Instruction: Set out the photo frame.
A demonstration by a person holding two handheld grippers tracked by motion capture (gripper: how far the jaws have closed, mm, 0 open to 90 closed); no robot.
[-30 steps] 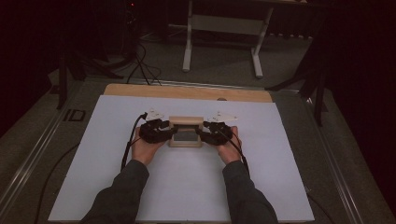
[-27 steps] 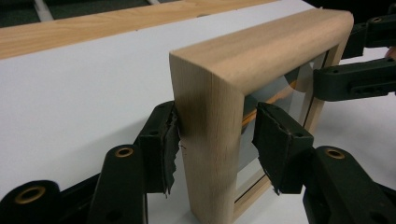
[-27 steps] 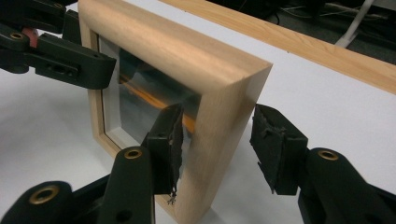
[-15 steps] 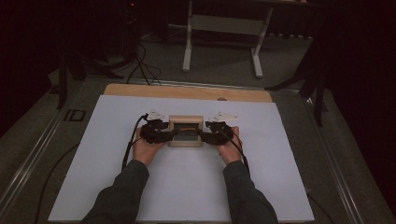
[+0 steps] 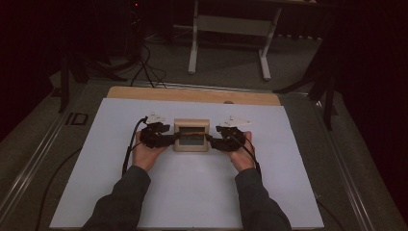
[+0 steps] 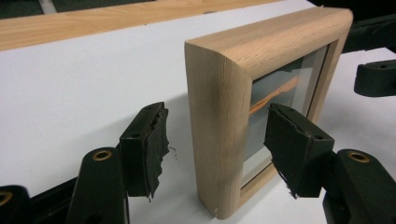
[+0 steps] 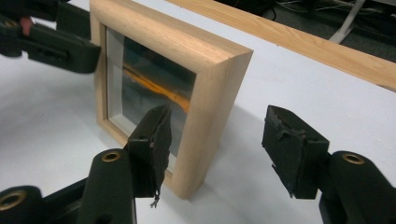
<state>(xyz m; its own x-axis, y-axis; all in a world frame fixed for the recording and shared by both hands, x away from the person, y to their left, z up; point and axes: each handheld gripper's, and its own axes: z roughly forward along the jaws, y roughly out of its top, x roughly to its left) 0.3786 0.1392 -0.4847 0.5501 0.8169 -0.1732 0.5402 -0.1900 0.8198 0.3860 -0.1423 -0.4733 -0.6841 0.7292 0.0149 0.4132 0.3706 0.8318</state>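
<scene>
While the wooden picture frame [image 5: 191,135] stands upright on the white table [image 5: 192,192], a gripper brackets each of its side edges. The left gripper [image 6: 219,147] has just been opening its jaws; the frame's edge sits between its pads [image 6: 152,140], with a gap on both sides. The right gripper [image 7: 219,149] has likewise been spreading, the frame's other upright between its pads [image 7: 289,144], untouched. This looks like the release after setting the frame down. Next, I'd judge, each gripper must draw straight back along its own line without clipping the frame.
</scene>
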